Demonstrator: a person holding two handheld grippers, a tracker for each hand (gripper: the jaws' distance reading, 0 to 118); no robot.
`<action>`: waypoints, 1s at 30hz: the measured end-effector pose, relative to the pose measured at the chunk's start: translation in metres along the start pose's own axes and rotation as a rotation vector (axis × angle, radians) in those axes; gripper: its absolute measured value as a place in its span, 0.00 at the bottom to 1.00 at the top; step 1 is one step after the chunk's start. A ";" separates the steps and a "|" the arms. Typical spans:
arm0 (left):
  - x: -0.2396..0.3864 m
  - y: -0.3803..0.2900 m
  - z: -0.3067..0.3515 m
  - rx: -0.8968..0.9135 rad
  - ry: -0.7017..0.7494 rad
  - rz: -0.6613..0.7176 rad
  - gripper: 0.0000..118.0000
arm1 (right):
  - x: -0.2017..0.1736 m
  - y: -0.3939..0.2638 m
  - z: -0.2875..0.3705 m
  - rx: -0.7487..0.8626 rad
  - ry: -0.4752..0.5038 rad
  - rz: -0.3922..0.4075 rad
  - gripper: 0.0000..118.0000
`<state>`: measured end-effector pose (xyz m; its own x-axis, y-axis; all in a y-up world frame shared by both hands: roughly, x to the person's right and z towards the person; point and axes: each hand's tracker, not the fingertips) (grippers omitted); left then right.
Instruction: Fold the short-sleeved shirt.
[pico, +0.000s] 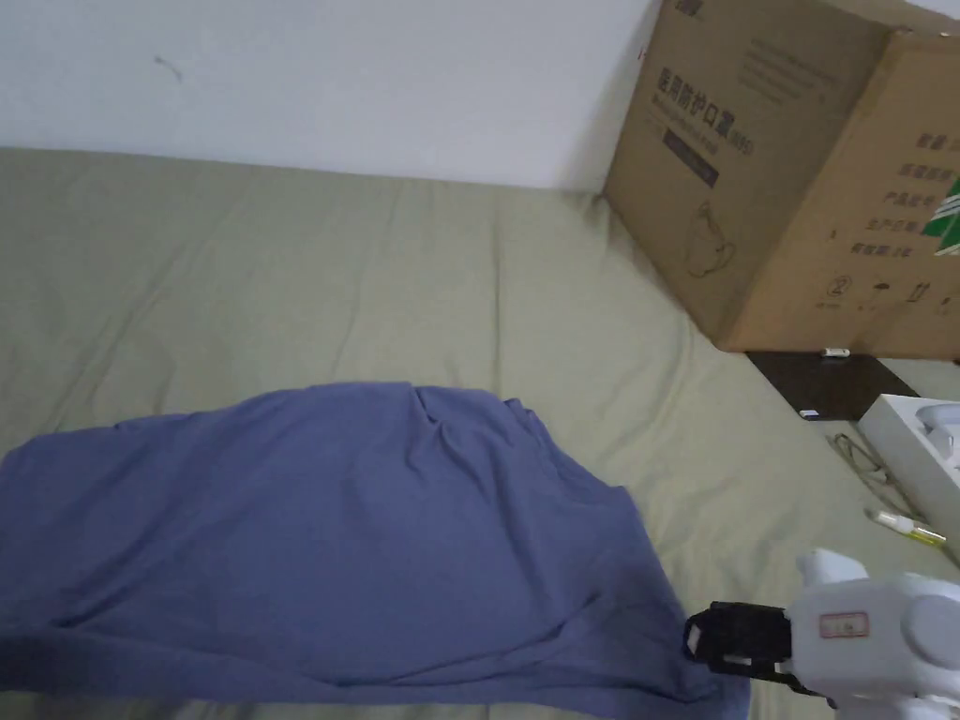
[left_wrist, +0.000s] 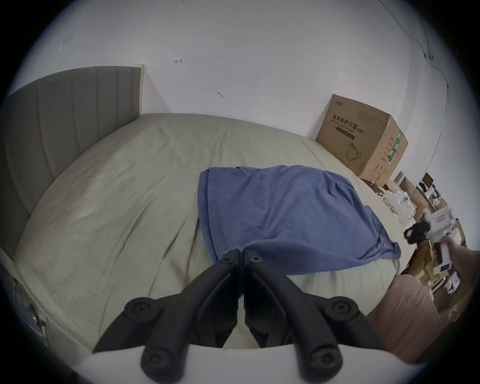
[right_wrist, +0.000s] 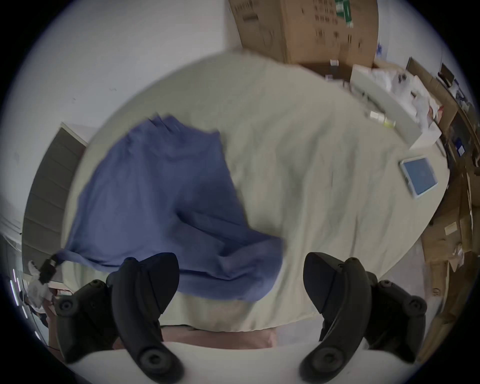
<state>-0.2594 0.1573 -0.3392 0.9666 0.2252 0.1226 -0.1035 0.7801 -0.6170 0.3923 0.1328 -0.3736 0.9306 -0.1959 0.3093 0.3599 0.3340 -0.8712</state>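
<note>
Head view: shirt (pico: 328, 544) lies lengthwise left-to-right; left tool (left_wrist: 241, 256) pinches its edge.

right gripper view is motion-blurred, shirt (right_wrist: 161, 197) edges smeared; head view crops the cardboard box (pico: 797, 169) top.

— What were you handling?

— Your shirt (pico: 319, 534) was soft, matt blue cloth, creased and rumpled. Under it, the bed sheet (pico: 375, 272) was matt olive cloth, lightly wrinkled.

— And your tools?

— Your left gripper (left_wrist: 242, 256) had matt black plastic jaws, pinched together on the shirt's near edge. Your right gripper (right_wrist: 241, 280), jaws apart beside the shirt, was the same matt black plastic with a smooth white plastic body.

— Beyond the shirt?

— A cardboard box (pico: 797, 178) of dull brown paperboard, and a headboard (left_wrist: 65, 124) in ribbed grey upholstery.
</note>
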 end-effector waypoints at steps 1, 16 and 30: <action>0.005 0.001 0.002 -0.001 -0.003 0.002 0.02 | -0.002 0.001 -0.011 -0.038 -0.026 0.029 0.86; 0.000 0.005 0.006 -0.065 0.046 -0.019 0.02 | -0.019 -0.025 -0.003 0.017 0.019 0.167 0.03; 0.034 0.155 0.081 0.206 0.037 -0.099 0.02 | -0.055 0.077 0.227 0.487 0.245 0.132 0.03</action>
<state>-0.2614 0.3338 -0.3675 0.9819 0.1236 0.1436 -0.0503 0.9009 -0.4310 0.3837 0.3782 -0.3712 0.9478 -0.3129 0.0608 0.2848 0.7459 -0.6021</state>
